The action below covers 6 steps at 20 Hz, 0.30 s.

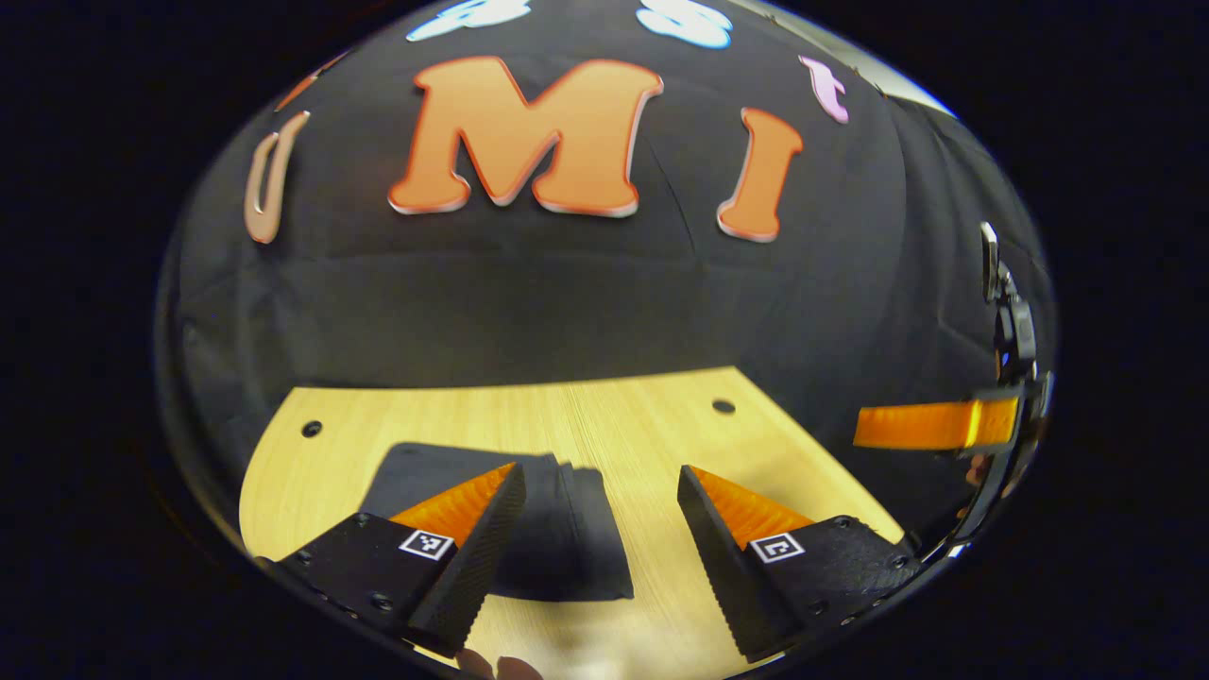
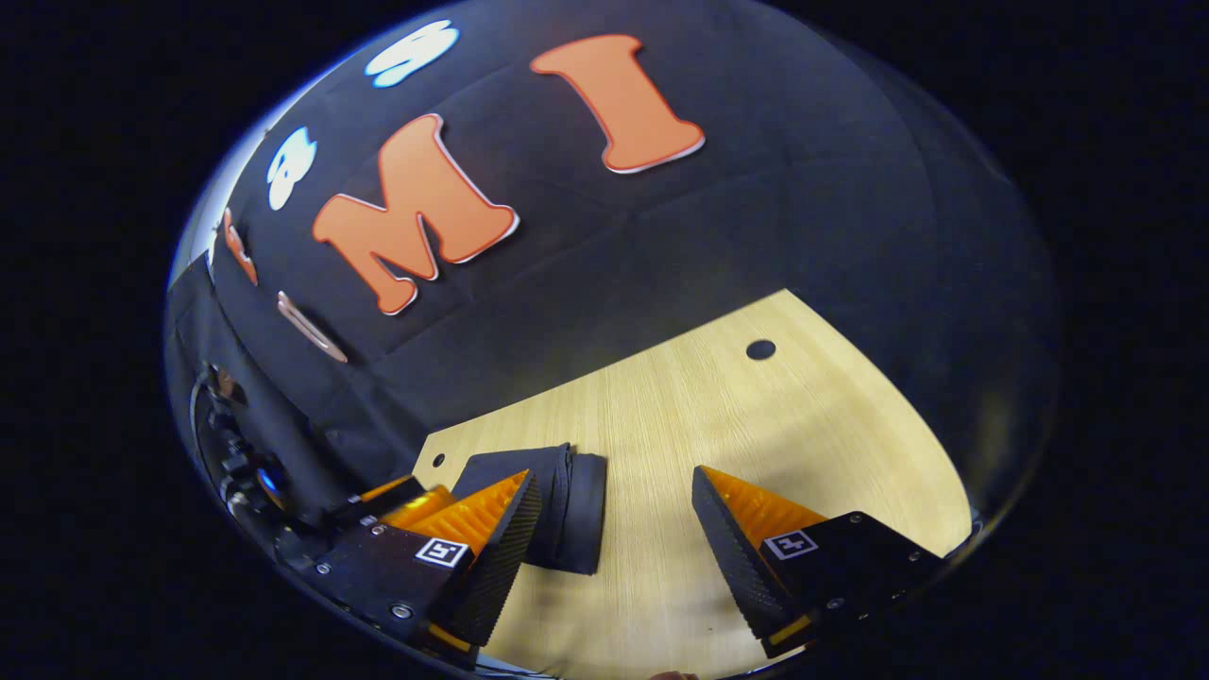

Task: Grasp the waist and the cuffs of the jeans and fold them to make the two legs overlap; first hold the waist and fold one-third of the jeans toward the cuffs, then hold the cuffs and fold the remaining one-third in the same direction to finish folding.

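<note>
The jeans (image 1: 557, 529) lie as a compact dark bundle on the wooden table (image 1: 642, 416), stacked layers showing at one edge. In the left gripper view they sit just ahead of the left gripper (image 1: 600, 548), behind its left finger and reaching into the gap between the fingers. In the right gripper view the same bundle (image 2: 567, 510) lies ahead and to the left of the right gripper (image 2: 614, 548), partly behind its left finger.

Both grippers are spread wide and hold nothing; each hovers above the table, clear of the cloth.

Judging by the bundle's small, layered shape, both thirds seem already folded in, so the folding looks finished or nearly so. What remains would be, at most, squaring up a loose edge, which calls for a light pinch at the bundle's corner.

The near edge of the jeans is hidden behind the fingers in both views. Waist and cuffs cannot be told apart on the dark cloth.
</note>
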Tool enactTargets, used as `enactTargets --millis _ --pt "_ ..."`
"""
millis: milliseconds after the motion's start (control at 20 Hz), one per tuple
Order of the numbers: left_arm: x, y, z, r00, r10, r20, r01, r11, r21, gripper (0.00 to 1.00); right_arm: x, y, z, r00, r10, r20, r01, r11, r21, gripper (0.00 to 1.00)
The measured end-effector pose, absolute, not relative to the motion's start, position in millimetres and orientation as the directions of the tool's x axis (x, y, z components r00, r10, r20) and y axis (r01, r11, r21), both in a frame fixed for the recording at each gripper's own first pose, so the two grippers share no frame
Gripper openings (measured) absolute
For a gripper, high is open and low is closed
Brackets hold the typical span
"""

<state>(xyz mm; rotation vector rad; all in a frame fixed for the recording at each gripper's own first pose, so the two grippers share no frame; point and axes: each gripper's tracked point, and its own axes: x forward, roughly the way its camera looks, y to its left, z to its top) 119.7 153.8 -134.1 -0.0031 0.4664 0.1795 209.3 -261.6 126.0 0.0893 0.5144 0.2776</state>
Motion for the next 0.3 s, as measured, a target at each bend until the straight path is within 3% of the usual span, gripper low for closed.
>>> enactTargets --millis 300 --pt "53.0 213.8 -3.2 0.919 0.379 -0.105 -0.373 0.925 0.074 0.98 201.2 -216.8 180.5 0.895 0.342 -0.286 -0.363 0.932 -0.020 0.98"
